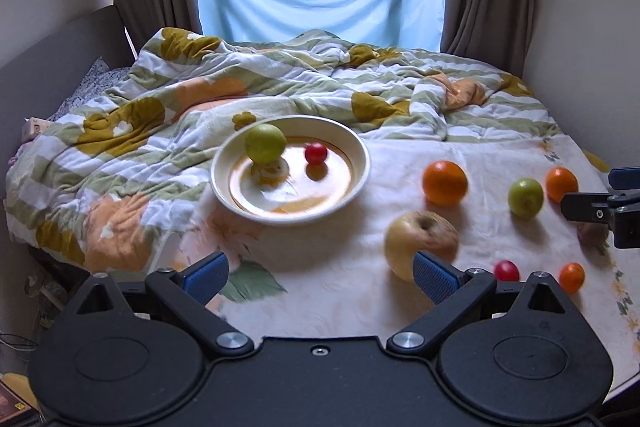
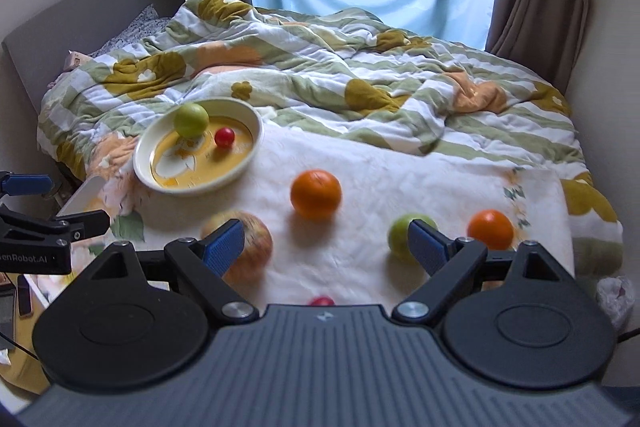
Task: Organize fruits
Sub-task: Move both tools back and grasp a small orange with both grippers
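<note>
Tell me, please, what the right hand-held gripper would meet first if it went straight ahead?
Probably the large round orange, which sits between the open right hand-held gripper fingers' line; depth is unclear.

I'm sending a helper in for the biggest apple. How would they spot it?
Start at the round cream bowl on the bed's white floral cloth. Toward the near edge lies the large yellowish apple with a reddish blush. It is bigger and paler than the oranges and small green apple nearby.

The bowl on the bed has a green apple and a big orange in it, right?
Not quite. The bowl does hold a green apple, but the other thing inside is a small red fruit, not an orange. The big orange sits outside on the cloth. The left wrist view shows this.
</note>
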Available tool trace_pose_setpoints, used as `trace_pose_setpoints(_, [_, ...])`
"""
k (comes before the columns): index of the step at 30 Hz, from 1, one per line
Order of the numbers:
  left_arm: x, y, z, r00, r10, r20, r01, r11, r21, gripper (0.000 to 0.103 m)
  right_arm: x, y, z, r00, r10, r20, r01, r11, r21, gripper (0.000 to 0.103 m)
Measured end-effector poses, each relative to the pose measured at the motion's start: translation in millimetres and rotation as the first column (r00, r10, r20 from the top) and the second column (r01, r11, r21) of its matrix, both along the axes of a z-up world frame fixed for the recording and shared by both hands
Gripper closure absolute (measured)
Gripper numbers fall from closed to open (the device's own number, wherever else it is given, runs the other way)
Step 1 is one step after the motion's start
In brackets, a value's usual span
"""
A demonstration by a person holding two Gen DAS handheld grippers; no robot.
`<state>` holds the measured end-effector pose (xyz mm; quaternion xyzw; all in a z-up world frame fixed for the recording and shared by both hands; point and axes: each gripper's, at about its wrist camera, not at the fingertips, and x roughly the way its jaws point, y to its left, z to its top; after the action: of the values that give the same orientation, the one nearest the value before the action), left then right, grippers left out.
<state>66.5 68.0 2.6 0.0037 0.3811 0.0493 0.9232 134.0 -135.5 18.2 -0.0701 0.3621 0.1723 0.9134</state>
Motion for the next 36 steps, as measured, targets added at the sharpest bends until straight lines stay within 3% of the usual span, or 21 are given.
trace_pose_setpoints(9, [-16.0,-52.2,-29.3,1.0,-0.017,-0.019,0.017,1.0,-0.015,0.003,-25.9,-56.8,-30.2,1.0,-0.014,-0.025,0.014,1.0,-0.006,0.0])
trace_pose_setpoints(16, [-12.8,-75.3,-60.8,0.999,-0.031,-0.037,0.031,0.999,-0.016,0.005,-26.4,-78.9,-72.4,0.999,-0.02,-0.05,0.018,0.999,-0.051,0.001])
trace_pose_setpoints(23, [-6.0,-88.1,-85.8,0.998,-0.025,-0.065,0.025,1.0,-0.003,0.02,-23.9,-88.2,-100.0,0.996,-0.029,-0.087,0.026,0.999,-0.03,0.002])
trace_pose_setpoints(28, [1.2,-91.3,-95.1,0.996,-0.024,-0.084,0.024,1.0,-0.001,0.039,-19.1,-88.6,-109.0,0.996,-0.028,-0.089,0.025,0.999,-0.027,0.008])
trace_pose_setpoints(32, [5.7,-90.7,-100.5,0.994,-0.032,-0.106,0.029,0.999,-0.028,0.064,-13.7,-86.5,-114.0,0.996,-0.016,-0.092,0.014,1.0,-0.027,0.012])
trace_pose_setpoints(36, [5.1,-90.9,-100.1,0.994,-0.031,-0.105,0.028,0.999,-0.029,0.064,-8.5,-84.4,-117.9,0.995,-0.008,-0.097,0.005,0.999,-0.035,0.019])
